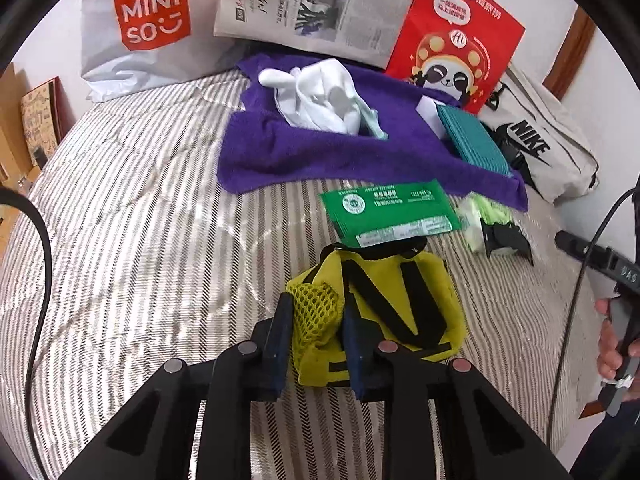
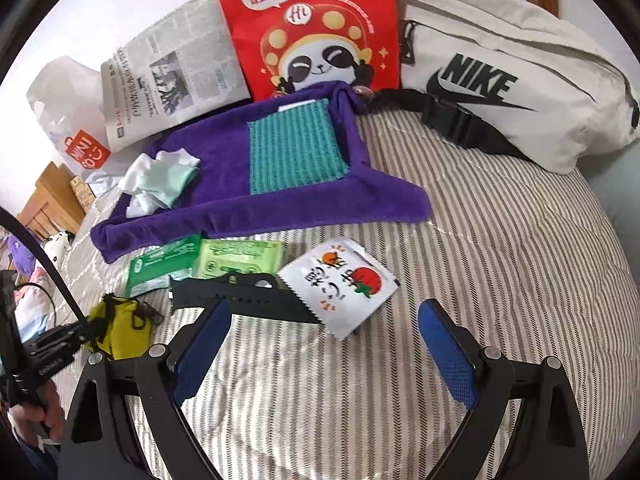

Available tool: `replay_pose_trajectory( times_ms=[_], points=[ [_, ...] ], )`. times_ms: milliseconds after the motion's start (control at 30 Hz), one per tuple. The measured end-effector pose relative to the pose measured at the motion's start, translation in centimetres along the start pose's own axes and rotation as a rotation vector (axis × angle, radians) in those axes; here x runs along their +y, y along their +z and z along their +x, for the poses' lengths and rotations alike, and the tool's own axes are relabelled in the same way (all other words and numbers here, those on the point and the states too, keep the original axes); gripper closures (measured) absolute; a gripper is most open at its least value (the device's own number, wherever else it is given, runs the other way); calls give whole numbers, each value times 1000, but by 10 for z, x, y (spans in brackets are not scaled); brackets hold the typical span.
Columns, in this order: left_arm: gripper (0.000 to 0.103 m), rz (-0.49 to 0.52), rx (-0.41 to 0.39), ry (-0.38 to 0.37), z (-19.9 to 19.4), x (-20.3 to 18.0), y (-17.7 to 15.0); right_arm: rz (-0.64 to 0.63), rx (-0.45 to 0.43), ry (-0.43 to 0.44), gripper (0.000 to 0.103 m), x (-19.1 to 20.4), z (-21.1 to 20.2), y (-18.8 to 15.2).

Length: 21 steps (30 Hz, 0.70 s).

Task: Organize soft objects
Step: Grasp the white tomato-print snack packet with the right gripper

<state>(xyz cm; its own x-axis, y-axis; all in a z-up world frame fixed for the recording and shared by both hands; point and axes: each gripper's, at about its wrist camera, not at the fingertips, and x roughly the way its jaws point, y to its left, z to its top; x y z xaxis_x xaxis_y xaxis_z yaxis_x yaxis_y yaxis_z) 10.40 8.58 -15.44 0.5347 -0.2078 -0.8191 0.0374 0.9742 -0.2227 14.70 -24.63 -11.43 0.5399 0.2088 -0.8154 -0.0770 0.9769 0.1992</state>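
Striped bed (image 1: 132, 208) carries everything; left gripper (image 1: 316, 344) pinches the yellow mesh pouch (image 1: 376, 312) at its near left edge.

Purple towel (image 1: 320, 152), plush and rumpled, spreads at twelve o'clock from that gripper, well beyond the pouch, bearing white socks (image 1: 320, 96) and a ribbed teal cloth (image 1: 472, 140). Between towel and pouch lies a flat, glossy green wipes pack (image 1: 392, 212). The pouch is soft nylon with netted mesh and black straps, its long axis running roughly nine to three. Right gripper (image 2: 324, 344) is wide open and empty, a crinkly white sachet (image 2: 340, 284) just beyond at twelve o'clock. The left hand's carry to the towel is likely straight ahead.
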Motion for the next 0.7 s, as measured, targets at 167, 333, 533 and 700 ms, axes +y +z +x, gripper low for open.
replay_pose_trajectory(
  times_ms=[167, 333, 533, 700],
  points=[
    [81, 6, 10, 19, -2, 8, 1, -18, 17, -13, 9, -1, 8, 0],
    [80, -8, 14, -1, 0, 12, -2, -76, 46, -15, 9, 7, 20, -4],
    [80, -7, 18, -8, 2, 12, -1, -80, 33, -48, 10, -2, 23, -3],
    [79, -9, 19, -15, 3, 13, -1, -71, 35, -27, 10, -11, 31, 8]
  ],
)
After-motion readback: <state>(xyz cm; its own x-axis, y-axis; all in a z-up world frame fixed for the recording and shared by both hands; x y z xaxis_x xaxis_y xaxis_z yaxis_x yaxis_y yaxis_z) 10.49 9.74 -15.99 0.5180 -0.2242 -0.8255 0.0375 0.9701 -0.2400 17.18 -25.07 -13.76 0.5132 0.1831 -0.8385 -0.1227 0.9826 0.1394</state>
